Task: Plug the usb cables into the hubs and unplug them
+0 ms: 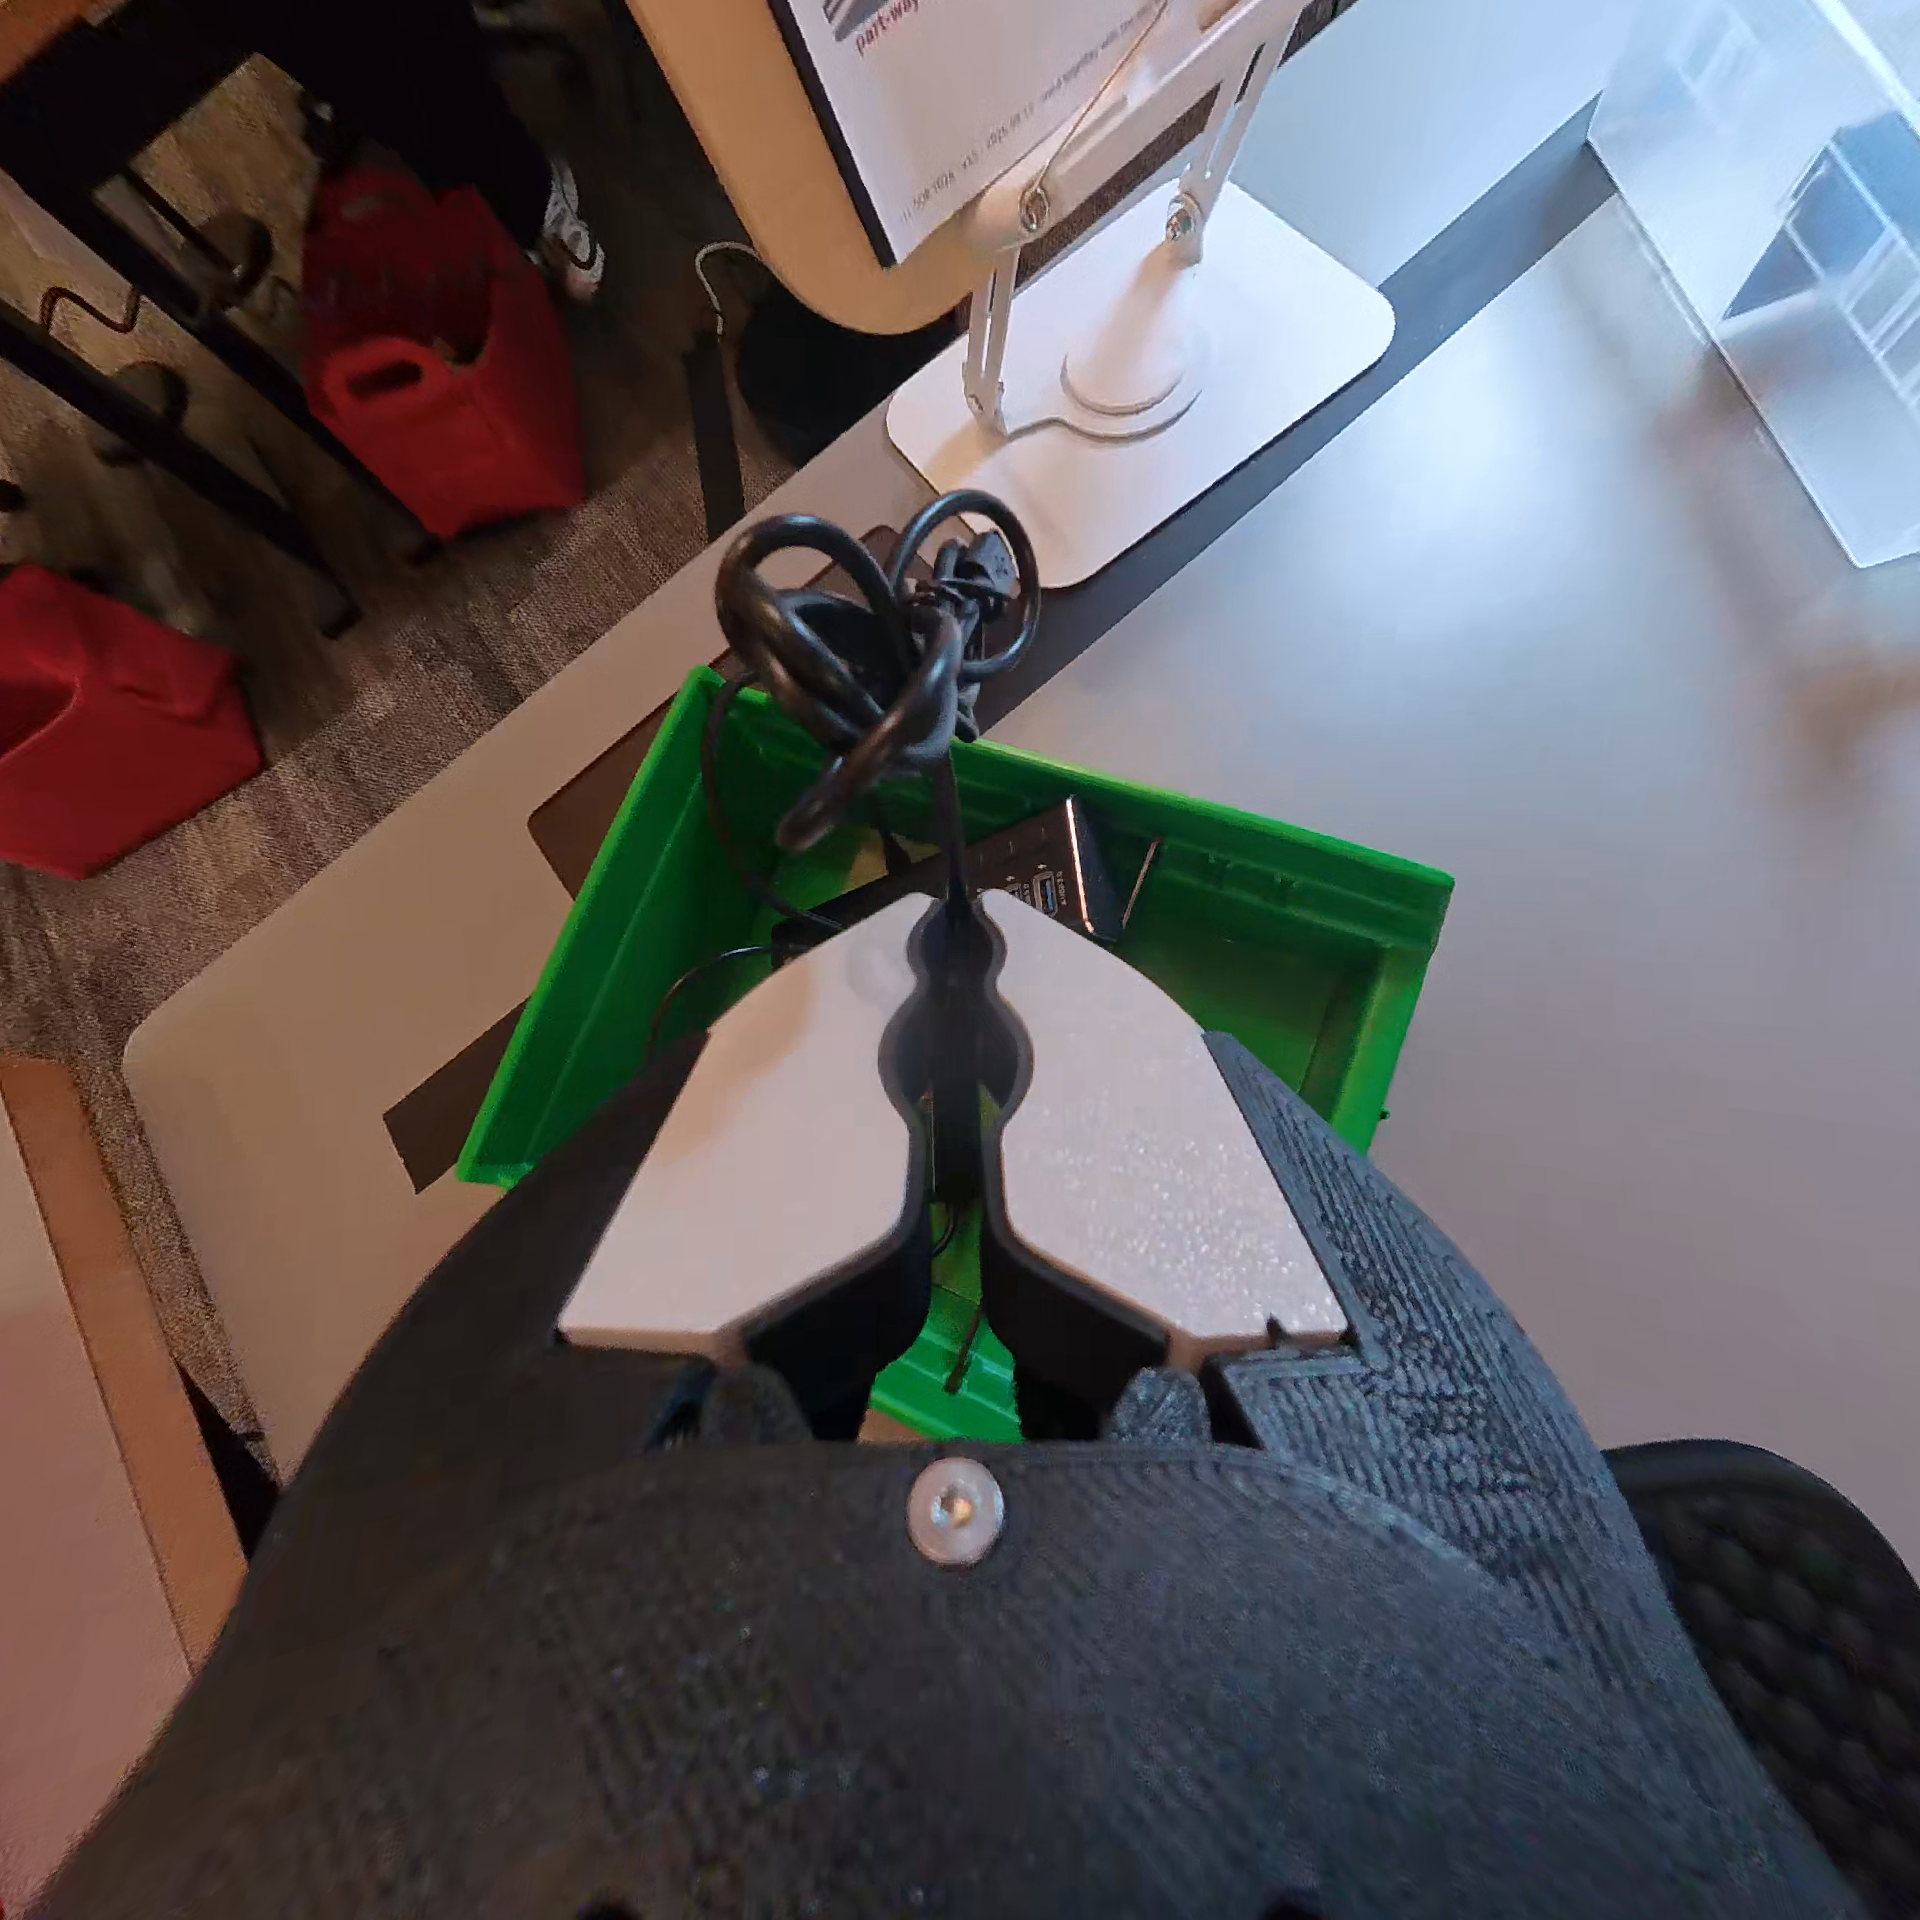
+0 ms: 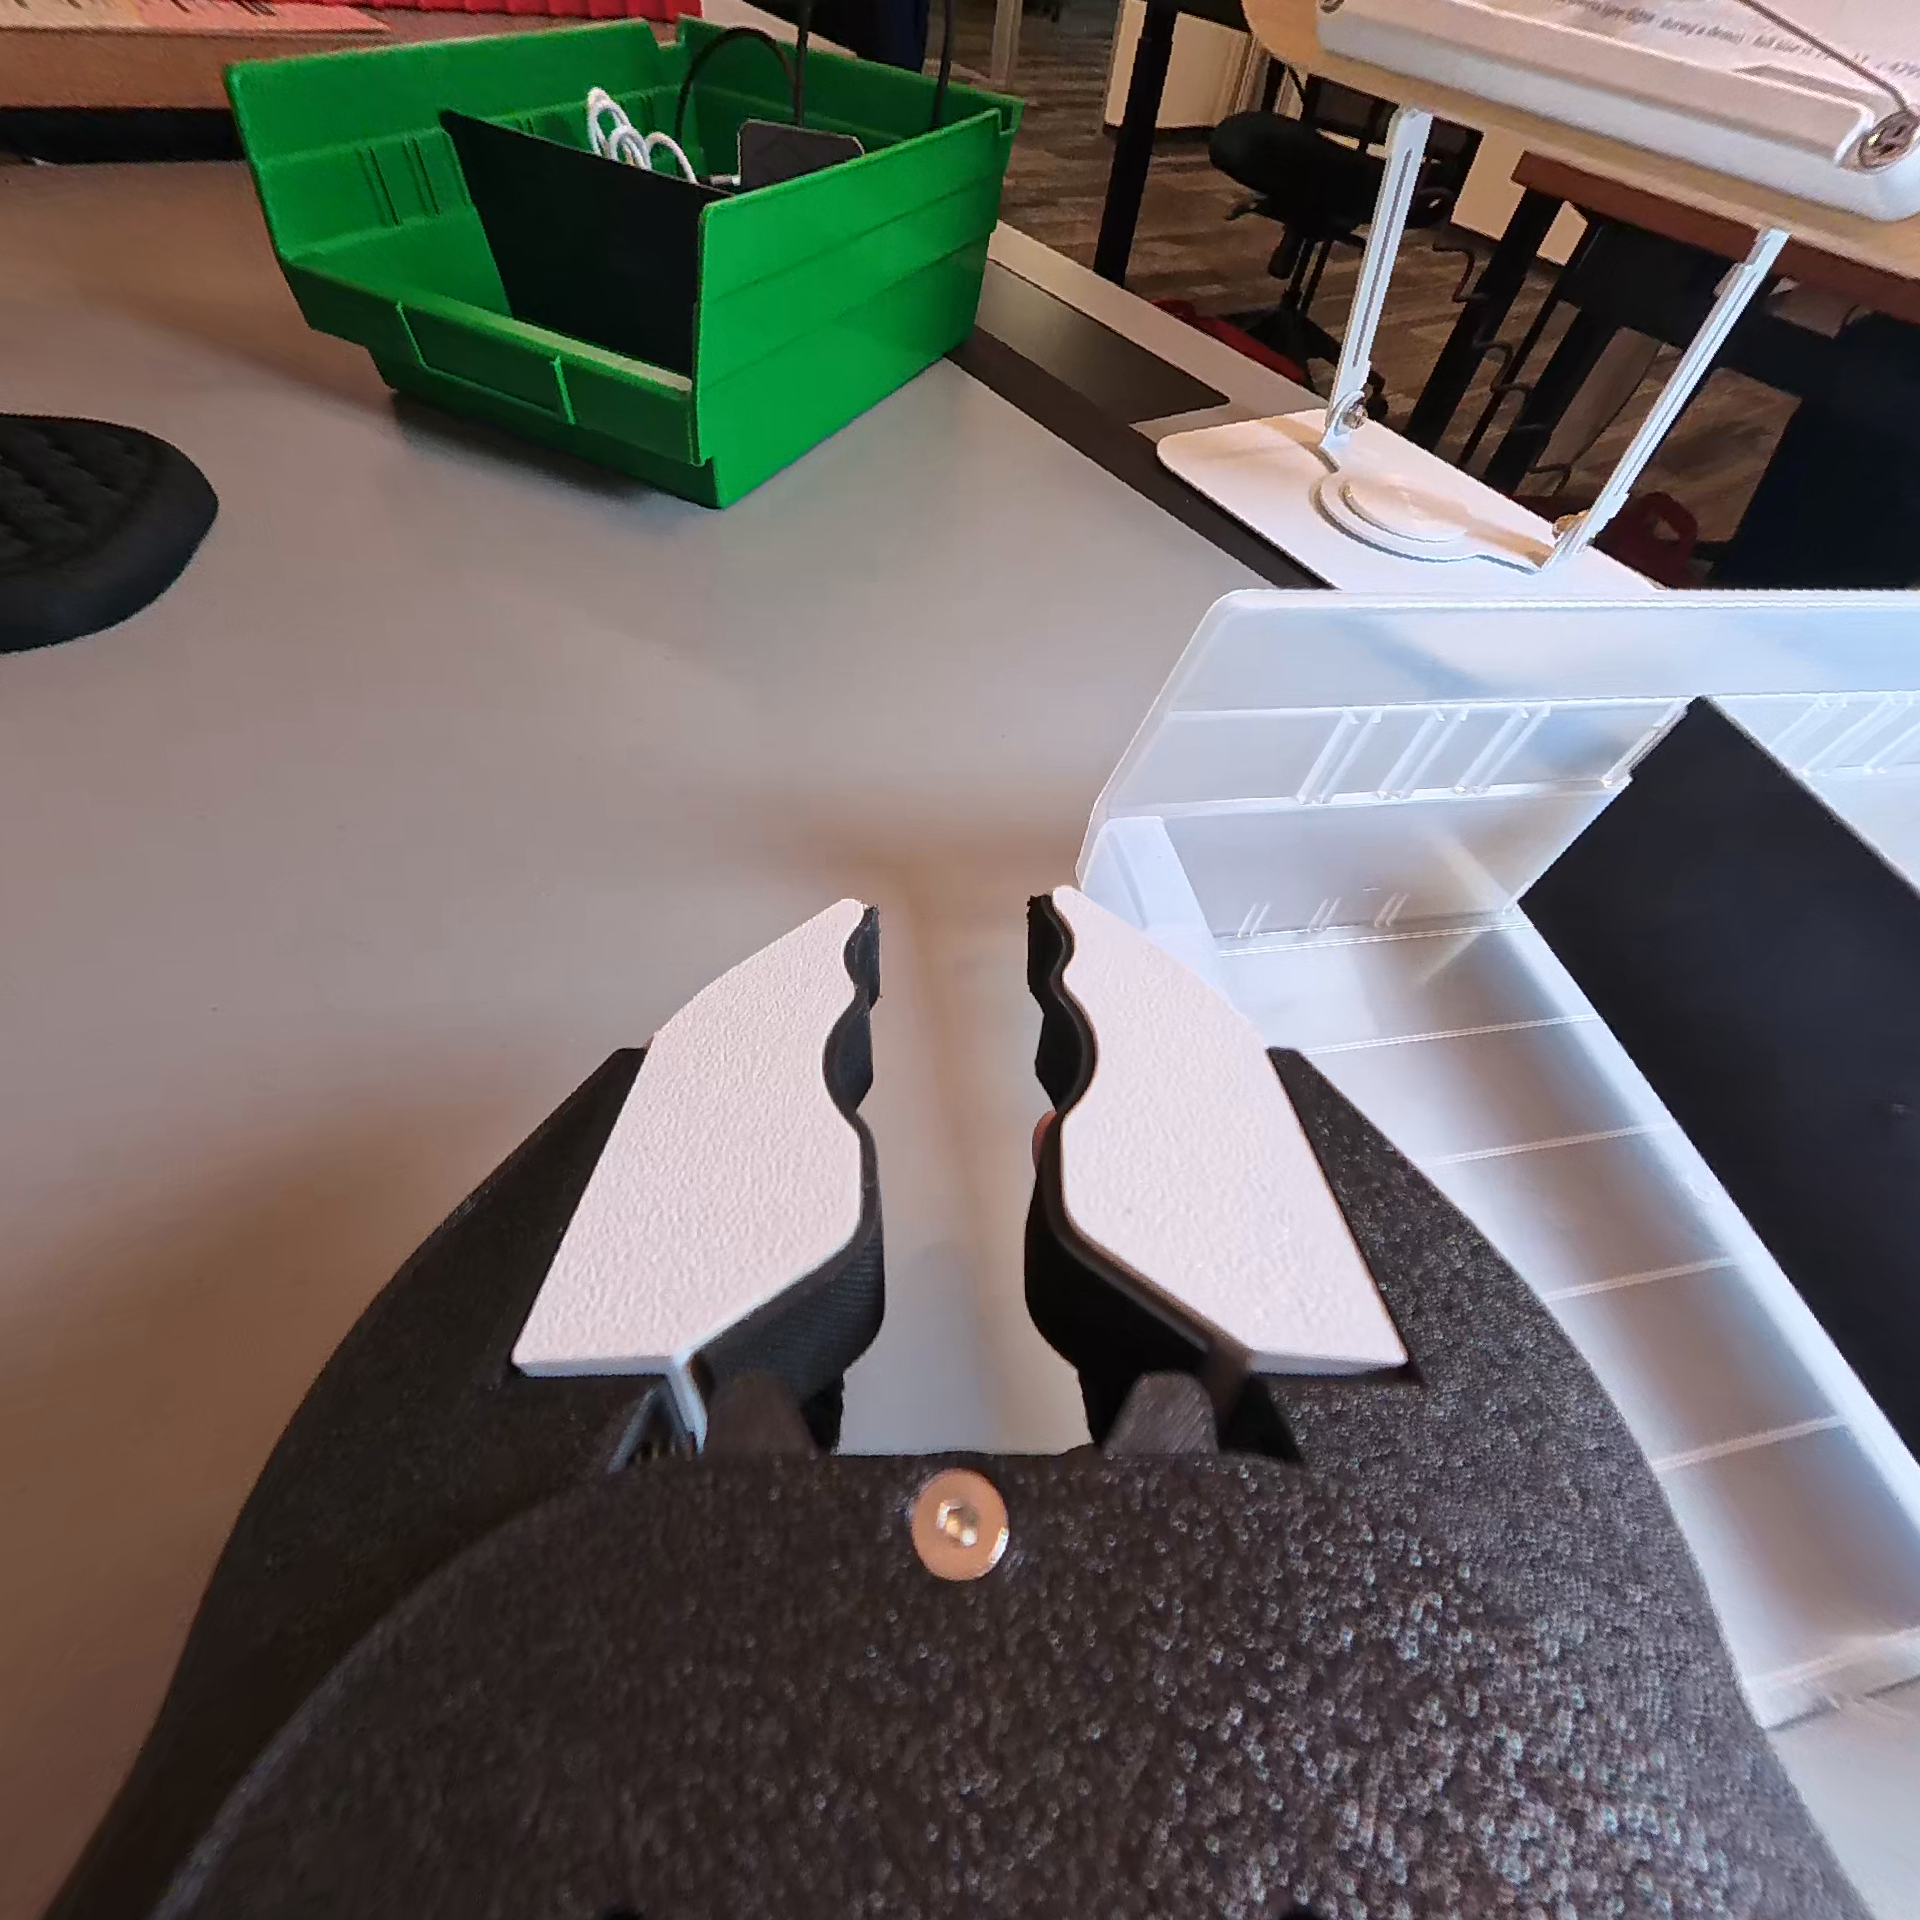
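Left tongs [image 1: 951,914] clamp a bundled cable [image 1: 883,644] over the green bin [image 1: 623,935], frame centre; right tongs [image 2: 954,935] gape empty; fetching underway, hub [image 1: 1049,862] next.

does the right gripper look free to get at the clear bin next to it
Probably yes: the right gripper is open and empty, and the clear bin sits just to its right with nothing between them.
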The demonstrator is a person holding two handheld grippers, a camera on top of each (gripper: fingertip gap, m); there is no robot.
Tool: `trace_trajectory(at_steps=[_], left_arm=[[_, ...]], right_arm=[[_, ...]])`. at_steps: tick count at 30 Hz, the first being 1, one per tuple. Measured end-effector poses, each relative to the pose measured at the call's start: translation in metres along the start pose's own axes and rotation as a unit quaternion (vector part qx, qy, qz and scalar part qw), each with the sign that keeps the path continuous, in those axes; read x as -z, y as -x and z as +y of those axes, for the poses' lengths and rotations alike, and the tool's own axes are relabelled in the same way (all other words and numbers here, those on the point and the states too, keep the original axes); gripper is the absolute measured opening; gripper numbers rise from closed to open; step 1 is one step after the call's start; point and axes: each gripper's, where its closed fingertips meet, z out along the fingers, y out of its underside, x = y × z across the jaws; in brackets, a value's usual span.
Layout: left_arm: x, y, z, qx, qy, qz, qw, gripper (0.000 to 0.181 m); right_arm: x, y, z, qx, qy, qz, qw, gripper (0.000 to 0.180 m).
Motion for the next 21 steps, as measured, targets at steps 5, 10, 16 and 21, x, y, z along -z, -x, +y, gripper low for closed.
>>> trace_trajectory(at_steps=[5, 10, 16, 21], left_arm=[[-0.020, 0.002, 0.013, 0.012, 0.014, 0.001, 1.000, 0.004], [-0.046, 0.012, 0.036, 0.034, 0.041, -0.008, 0.999, 0.005], [-0.082, 0.031, 0.079, 0.059, 0.090, -0.022, 0.994, 0.005], [-0.097, 0.039, 0.109, 0.044, 0.139, -0.017, 0.989, 0.004]], right_arm=[[-0.001, -0.002, 0.004, -0.004, 0.006, 0.005, 1.000, 0.027], [-0.003, -0.004, 0.007, -0.010, 0.010, 0.007, 1.000, 0.027], [-0.006, -0.003, 0.013, -0.004, 0.022, 0.007, 1.000, 0.027], [-0.009, -0.002, 0.018, 0.001, 0.033, 0.006, 0.999, 0.027]])
